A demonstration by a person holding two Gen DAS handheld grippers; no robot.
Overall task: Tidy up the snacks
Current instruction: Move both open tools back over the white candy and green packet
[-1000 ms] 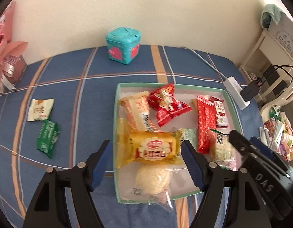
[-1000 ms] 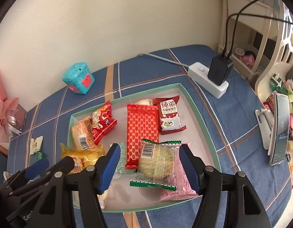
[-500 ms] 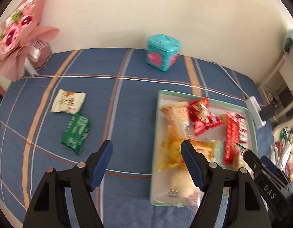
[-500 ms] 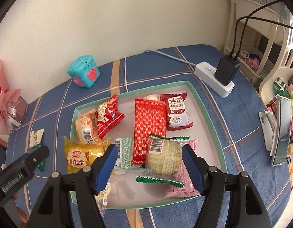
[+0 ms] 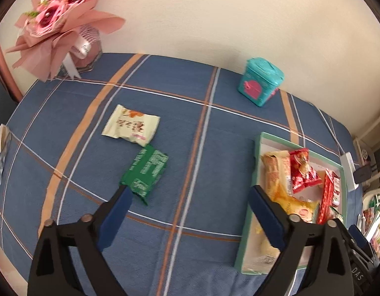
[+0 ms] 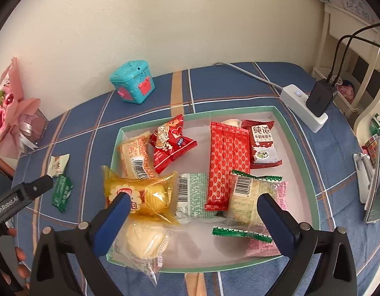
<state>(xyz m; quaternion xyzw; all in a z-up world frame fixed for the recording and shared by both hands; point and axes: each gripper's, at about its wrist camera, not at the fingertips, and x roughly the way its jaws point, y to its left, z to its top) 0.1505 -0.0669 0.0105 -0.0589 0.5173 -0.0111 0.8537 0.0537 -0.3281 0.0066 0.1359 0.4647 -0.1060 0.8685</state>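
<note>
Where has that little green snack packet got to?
The green packet lies on the blue cloth left of the tray, just below the cream packet, by the left gripper.

Left gripper [image 5: 190, 212]: swung left off the tray [image 5: 256, 162], jaws spread wide and empty beside the green packet [image 5: 145, 172].
Right gripper [image 6: 193, 218]: pulled back slightly over the tray's snacks.

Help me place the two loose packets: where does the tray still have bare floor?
Tray has bare floor behind the red heart packet, left of the long red wafer, and along the front rim past the clear bun wrapper. The front left is crowded.
</note>
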